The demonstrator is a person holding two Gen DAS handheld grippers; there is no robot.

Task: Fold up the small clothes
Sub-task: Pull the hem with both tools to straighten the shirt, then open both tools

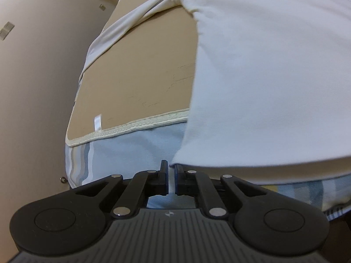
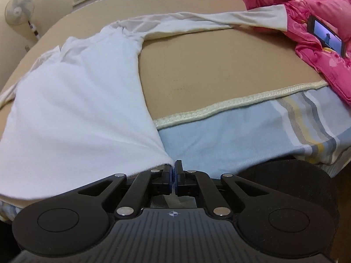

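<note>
White long-sleeved shirt lay spread on a tan mat that covered the bed, soft matte knit, body smooth with light creasing at the shoulder. Its hem hung over the mat's near edge, past the cream stitched binding and onto the pale blue bedsheet, which carried grey, white and yellow stripes toward the near right corner. One sleeve ran long and flat toward the mat's far right corner, its cuff resting against a crumpled pink quilt, glossy and puffed. A phone with a lit screen leaned tilted in the quilt's folds. Right gripper, black with hinged links and blue pads, had its jaws pressed together, pinching the shirt's near hem corner. Left gripper was likewise nearly closed, a thin strip of white cloth between its pads at the shirt's other hem corner. A small white ribbon tag lay on the mat near the binding. A standing fan stood beyond the mat's far left edge, against a cream wall.
</note>
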